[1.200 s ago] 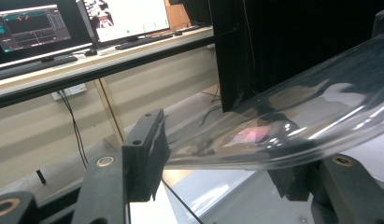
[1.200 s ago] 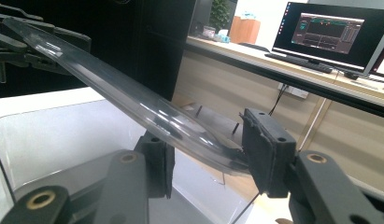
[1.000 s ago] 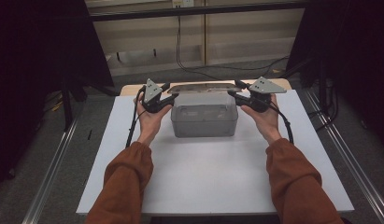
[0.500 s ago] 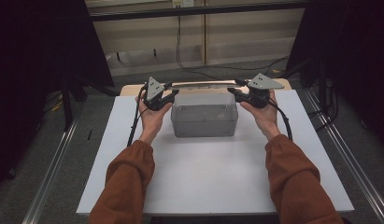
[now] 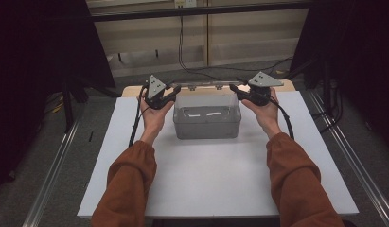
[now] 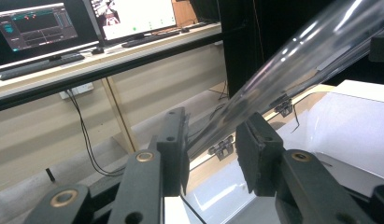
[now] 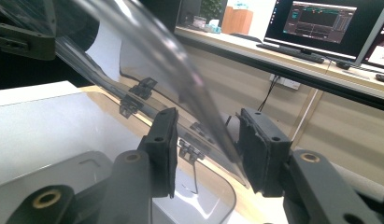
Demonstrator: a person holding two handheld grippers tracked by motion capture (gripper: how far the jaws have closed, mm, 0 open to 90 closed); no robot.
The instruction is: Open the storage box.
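Clear hinged lid (image 5: 206, 87) of the grey box (image 5: 207, 124) between both grippers' narrowed jaws, on a white table (image 5: 220, 179), monitors (image 7: 327, 23) behind.

Two forearms in rust-orange sleeves (image 5: 130, 179), cuffs gathered at the wrists. Each hand carries a black gripper: left gripper (image 5: 172, 93) and right gripper (image 5: 234, 88), each topped by a grey three-cornered plate (image 5: 156, 85) with small holes. A black cable (image 5: 134, 124) trails beside each wrist. Jaws: flat black pads (image 6: 178, 149) on arms with brass-ringed pivots (image 6: 145, 157).
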